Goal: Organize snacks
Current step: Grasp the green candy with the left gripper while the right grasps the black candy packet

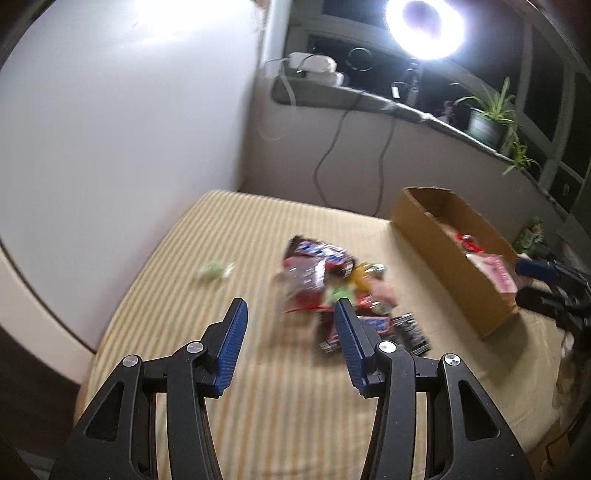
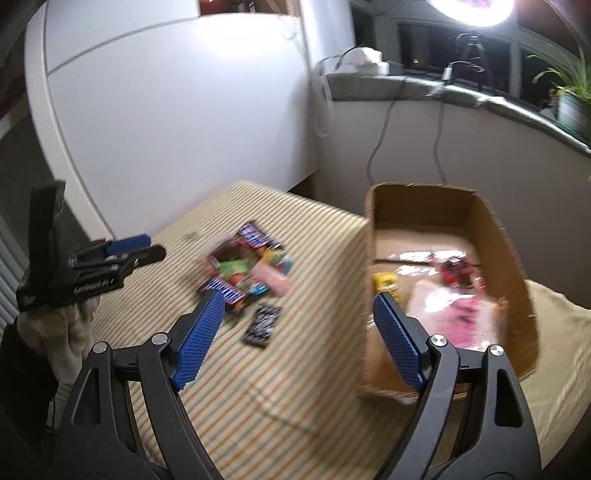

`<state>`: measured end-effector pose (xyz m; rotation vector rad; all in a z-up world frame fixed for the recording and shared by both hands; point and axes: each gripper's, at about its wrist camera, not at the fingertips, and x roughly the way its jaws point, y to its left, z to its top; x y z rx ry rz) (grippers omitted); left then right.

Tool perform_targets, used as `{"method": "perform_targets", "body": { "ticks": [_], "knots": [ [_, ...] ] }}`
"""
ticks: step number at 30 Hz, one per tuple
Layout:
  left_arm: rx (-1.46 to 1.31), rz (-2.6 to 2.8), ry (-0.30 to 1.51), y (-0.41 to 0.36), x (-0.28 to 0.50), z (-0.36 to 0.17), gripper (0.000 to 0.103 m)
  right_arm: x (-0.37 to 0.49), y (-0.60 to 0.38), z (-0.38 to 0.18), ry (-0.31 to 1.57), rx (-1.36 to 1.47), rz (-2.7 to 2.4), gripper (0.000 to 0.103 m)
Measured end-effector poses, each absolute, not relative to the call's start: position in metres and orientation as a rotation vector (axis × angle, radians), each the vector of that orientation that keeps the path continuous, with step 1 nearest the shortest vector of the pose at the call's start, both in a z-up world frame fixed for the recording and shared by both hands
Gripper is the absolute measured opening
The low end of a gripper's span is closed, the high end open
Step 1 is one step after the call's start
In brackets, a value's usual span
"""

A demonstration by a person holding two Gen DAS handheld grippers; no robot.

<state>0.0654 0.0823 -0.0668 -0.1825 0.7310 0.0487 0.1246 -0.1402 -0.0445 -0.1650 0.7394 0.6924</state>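
A loose pile of bright snack packets (image 1: pixel 325 273) (image 2: pixel 247 269) lies mid-way across the striped yellow cloth (image 1: pixel 177 332). A small green sweet (image 1: pixel 214 269) sits apart to its left, and a dark packet (image 2: pixel 262 325) lies nearer me. The open cardboard box (image 1: pixel 436 251) (image 2: pixel 421 206) to the right holds a pink packet (image 2: pixel 465 314), a red one (image 2: pixel 458 273) and a yellow one (image 2: pixel 386 282). My left gripper (image 1: pixel 290 306) hovers open just short of the pile, nothing between its pads. My right gripper (image 2: pixel 299 299) is open wide and empty, between pile and box.
A white wall (image 1: pixel 129 129) runs behind the cloth on the left. The windowsill (image 1: pixel 369 98) carries a ring light (image 1: pixel 424 26), a potted plant (image 1: pixel 487 118) and cables that hang behind the box. A gloved hand (image 2: pixel 55 332) carries the left gripper (image 2: pixel 140 247).
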Motion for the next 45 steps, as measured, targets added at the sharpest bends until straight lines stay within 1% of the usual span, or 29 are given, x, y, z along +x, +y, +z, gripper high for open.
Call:
{"method": "perform_targets", "body": {
  "ticks": [6, 11, 15, 17, 21, 25, 26, 27, 29, 30, 34, 40, 41, 42, 45],
  "knots": [
    [-0.204, 0.080, 0.754, 0.103, 0.072, -0.079, 0.048, 0.114, -0.110, -0.075, 0.796, -0.201, 0.715, 0.085],
    [-0.227, 0.106, 0.762, 0.121, 0.093, -0.088, 0.048, 0.115, -0.098, -0.097, 0.830, -0.212, 0.686, 0.084],
    [-0.240, 0.115, 0.777, 0.133, 0.113, -0.097, 0.048, 0.124, -0.095, -0.110, 0.855, -0.205, 0.655, 0.073],
    [-0.239, 0.119, 0.785, 0.135, 0.122, -0.102, 0.048, 0.129, -0.094, -0.115, 0.868, -0.195, 0.651, 0.071],
    [-0.241, 0.123, 0.797, 0.141, 0.138, -0.111, 0.048, 0.135, -0.087, -0.123, 0.889, -0.200, 0.640, 0.063],
    [-0.243, 0.123, 0.818, 0.143, 0.149, -0.119, 0.047, 0.138, -0.079, -0.129, 0.899, -0.228, 0.626, 0.059],
    [-0.243, 0.121, 0.824, 0.143, 0.151, -0.121, 0.045, 0.138, -0.078, -0.129, 0.901, -0.233, 0.622, 0.058],
    [-0.244, 0.117, 0.828, 0.143, 0.152, -0.122, 0.040, 0.140, -0.077, -0.130, 0.904, -0.236, 0.620, 0.058],
    [-0.241, 0.110, 0.838, 0.143, 0.155, -0.124, 0.034, 0.142, -0.075, -0.132, 0.909, -0.238, 0.617, 0.057],
    [-0.240, 0.107, 0.844, 0.143, 0.155, -0.125, 0.029, 0.143, -0.075, -0.132, 0.912, -0.238, 0.613, 0.056],
    [-0.246, 0.107, 0.854, 0.144, 0.158, -0.128, 0.026, 0.146, -0.071, -0.135, 0.923, -0.243, 0.614, 0.052],
    [-0.242, 0.112, 0.854, 0.146, 0.155, -0.128, 0.023, 0.145, -0.066, -0.139, 0.934, -0.272, 0.609, 0.040],
    [-0.243, 0.112, 0.852, 0.146, 0.155, -0.127, 0.023, 0.145, -0.066, -0.139, 0.935, -0.276, 0.611, 0.031],
    [-0.244, 0.112, 0.851, 0.146, 0.156, -0.128, 0.022, 0.144, -0.065, -0.139, 0.934, -0.285, 0.608, 0.028],
    [-0.242, 0.113, 0.847, 0.145, 0.155, -0.128, 0.022, 0.141, -0.065, -0.138, 0.930, -0.305, 0.607, 0.028]
  ]
}}
